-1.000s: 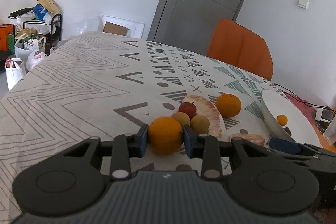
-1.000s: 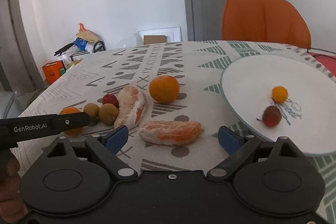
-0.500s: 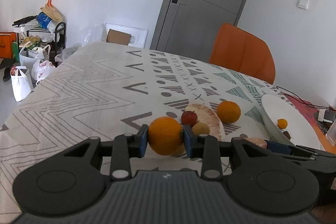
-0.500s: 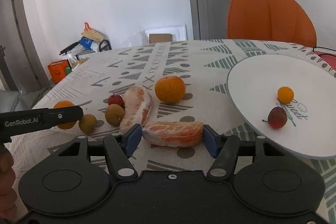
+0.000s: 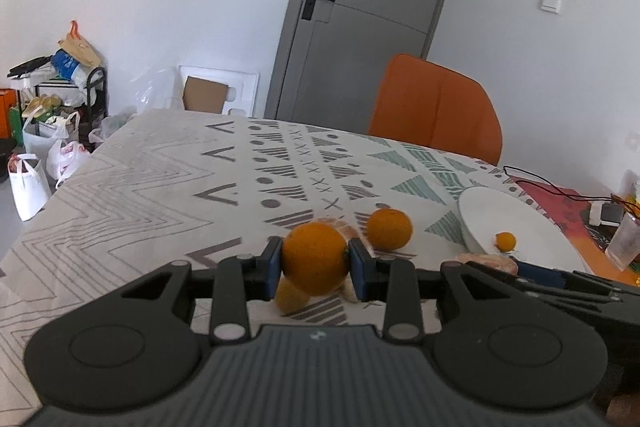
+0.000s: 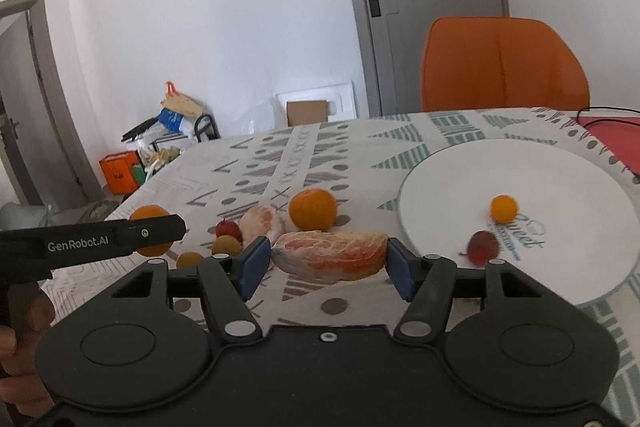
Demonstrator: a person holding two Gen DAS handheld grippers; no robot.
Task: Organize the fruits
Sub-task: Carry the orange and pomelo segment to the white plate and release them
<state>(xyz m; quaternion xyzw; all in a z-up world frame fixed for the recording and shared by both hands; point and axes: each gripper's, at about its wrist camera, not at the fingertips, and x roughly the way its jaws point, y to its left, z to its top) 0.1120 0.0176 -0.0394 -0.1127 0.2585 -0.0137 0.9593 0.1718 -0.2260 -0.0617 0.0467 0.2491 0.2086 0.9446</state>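
A patterned cloth is covering the counter [image 6: 360, 155] in a white-walled room. The white plate [image 6: 560, 163] at right is holding only a kumquat [image 6: 503, 208] and a small red fruit [image 6: 483, 247]. The left hand-held gripper [image 5: 315, 269] is clamping an orange [image 5: 315, 258]; the right hand-held gripper [image 6: 326, 263] is gripping a peeled pomelo segment [image 6: 332, 255]. Another orange [image 6: 313, 209], another segment [image 6: 262, 225] and small fruits are waiting on the cloth, so most sorting seems left.

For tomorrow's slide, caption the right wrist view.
Right tongs grip a peeled grapefruit segment beside the white plate.
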